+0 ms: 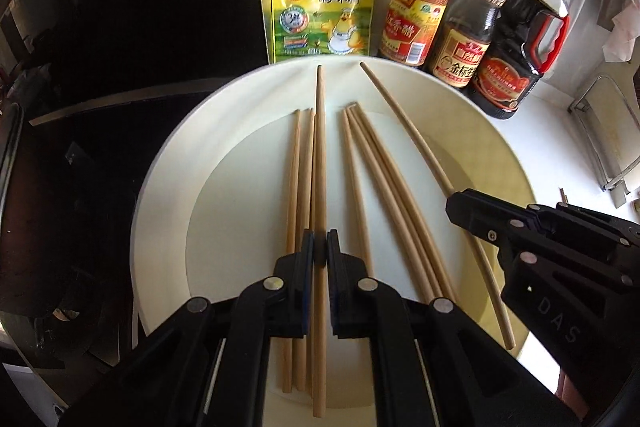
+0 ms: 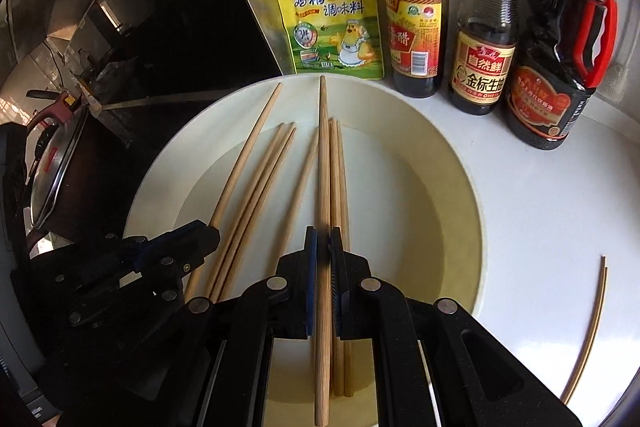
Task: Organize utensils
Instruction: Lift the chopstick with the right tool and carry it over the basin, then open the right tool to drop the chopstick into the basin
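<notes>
Your left gripper (image 1: 321, 251) is closed tight on one chopstick (image 1: 320, 163), gripped near mid-length; the stick runs straight ahead along the fingers over the plate (image 1: 168, 187), tip toward the far rim. Your right gripper (image 2: 323, 247) is likewise clamped on its own stick (image 2: 322, 163), same orientation, pointing ahead. In the left view the right gripper (image 1: 454, 203) shows on the right, its stick curving away to the far rim. In the right view the left gripper (image 2: 212, 233) sits to the left with its stick angling up-left. Loose sticks lie on the plate: three (image 1: 298, 179) under and just left of your left fingers, four (image 1: 376, 179) just to their right, between the two grippers. Two of these (image 2: 340, 187) lie right under and beside the right-held stick. Two more sticks (image 2: 592, 327) are on the counter (image 2: 540, 227), well right of the right gripper, off the plate. Ahead, past the plate's far rim: a yellow pouch (image 1: 320, 7) and three bottles (image 1: 464, 19) in a row. A pot lid (image 2: 56, 163) is far left of the right gripper.
</notes>
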